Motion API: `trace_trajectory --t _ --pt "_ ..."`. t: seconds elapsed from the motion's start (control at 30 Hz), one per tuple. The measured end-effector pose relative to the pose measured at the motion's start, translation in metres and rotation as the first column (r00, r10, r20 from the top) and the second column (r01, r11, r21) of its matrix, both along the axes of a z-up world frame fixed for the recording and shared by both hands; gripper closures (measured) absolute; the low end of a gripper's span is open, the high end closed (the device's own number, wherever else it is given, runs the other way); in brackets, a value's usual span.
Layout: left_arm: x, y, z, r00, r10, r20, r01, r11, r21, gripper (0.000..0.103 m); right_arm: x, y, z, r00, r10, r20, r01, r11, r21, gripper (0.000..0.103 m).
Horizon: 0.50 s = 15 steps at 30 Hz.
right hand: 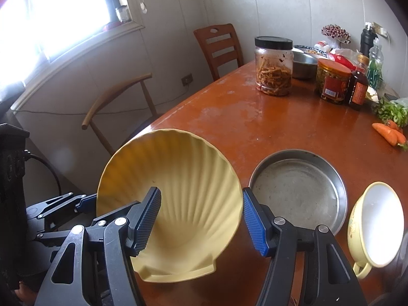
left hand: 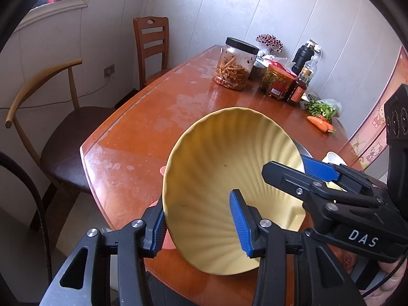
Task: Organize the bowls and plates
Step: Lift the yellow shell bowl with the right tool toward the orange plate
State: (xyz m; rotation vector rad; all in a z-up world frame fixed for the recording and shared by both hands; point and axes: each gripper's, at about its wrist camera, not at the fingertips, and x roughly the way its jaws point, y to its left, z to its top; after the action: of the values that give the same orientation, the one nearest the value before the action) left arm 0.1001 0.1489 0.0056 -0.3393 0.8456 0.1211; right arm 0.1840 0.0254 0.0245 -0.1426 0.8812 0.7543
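Yellow shell plate [left hand: 229,178] tilted, its rims between both grippers' open jaws.

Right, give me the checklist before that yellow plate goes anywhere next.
1. Yellow shell plate is tipped up on edge, its inside facing both cameras: ok.
2. Left gripper straddles the plate's left rim, one finger on each side: ok.
3. Right gripper straddles the right rim the same way: ok.
4. Firm clamp on either side: cannot tell; the pads look spread in each gripper's own view.
5. Metal pan beside the plate holds nothing: ok.
6. Room around the pan: not ok; the yellow cup sits close on its right.
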Motion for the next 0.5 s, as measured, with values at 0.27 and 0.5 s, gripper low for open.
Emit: trace_trajectory --t 0.27,0.5 --pt "0.005 0.002 -0.008 1.0 0.017 -0.025 -0.017 1.0 0.013 0.057 0.009 0.005 -0.012 1.0 0.017 -0.018 -0.017 1.0 0.003 0.037" --pt "0.001 -0.005 -0.009 0.999 0.029 -0.033 -0.027 0.997 0.072 0.057 0.008 0.007 -0.019 0.999 0.038 -0.023 -0.038 0.999 0.003 0.036"
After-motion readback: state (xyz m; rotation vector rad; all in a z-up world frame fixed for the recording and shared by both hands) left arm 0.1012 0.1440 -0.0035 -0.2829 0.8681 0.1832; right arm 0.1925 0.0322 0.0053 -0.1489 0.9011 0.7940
